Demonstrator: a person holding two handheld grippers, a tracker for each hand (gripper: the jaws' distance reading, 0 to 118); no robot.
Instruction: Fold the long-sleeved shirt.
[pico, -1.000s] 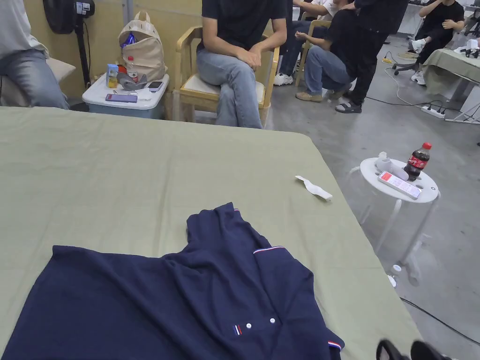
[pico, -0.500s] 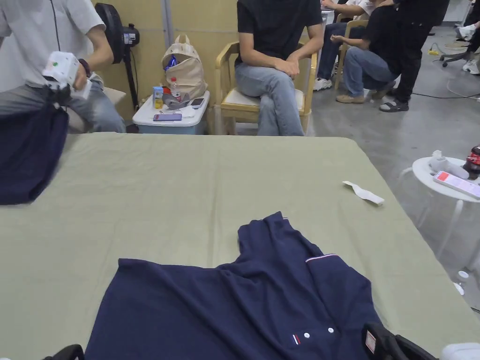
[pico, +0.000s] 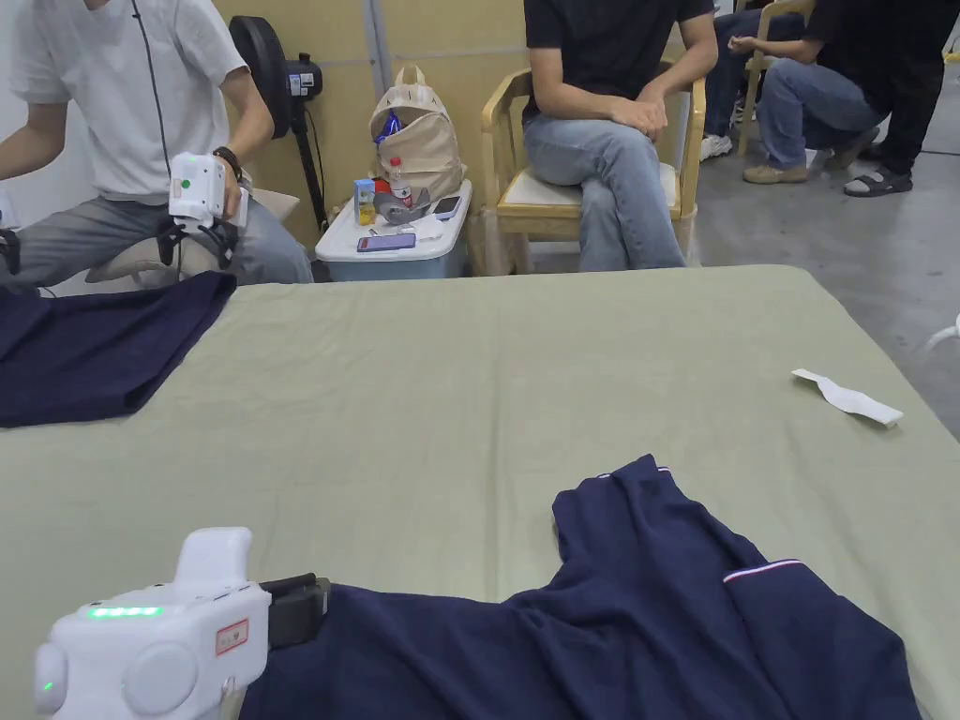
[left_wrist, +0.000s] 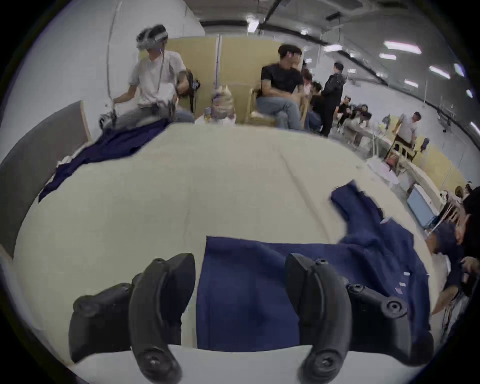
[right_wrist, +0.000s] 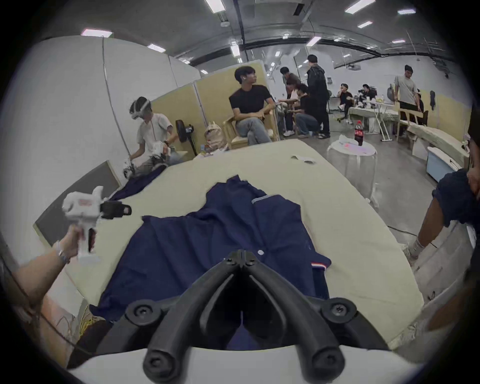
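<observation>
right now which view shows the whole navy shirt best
The right gripper view: the navy shirt lies nearly whole on the table. The head view crops its near part; the left gripper view shows it blurred behind the jaws.

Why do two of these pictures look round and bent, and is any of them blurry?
Both gripper views are fisheye, with dark corners and a curved table. The left gripper view is smeared along the navy shirt and the people behind. The head view is straight and sharp, evenly lit.

The navy shirt (pico: 600, 628) lies rumpled and unfolded, buttons up, on the green table (pico: 422, 394).
</observation>
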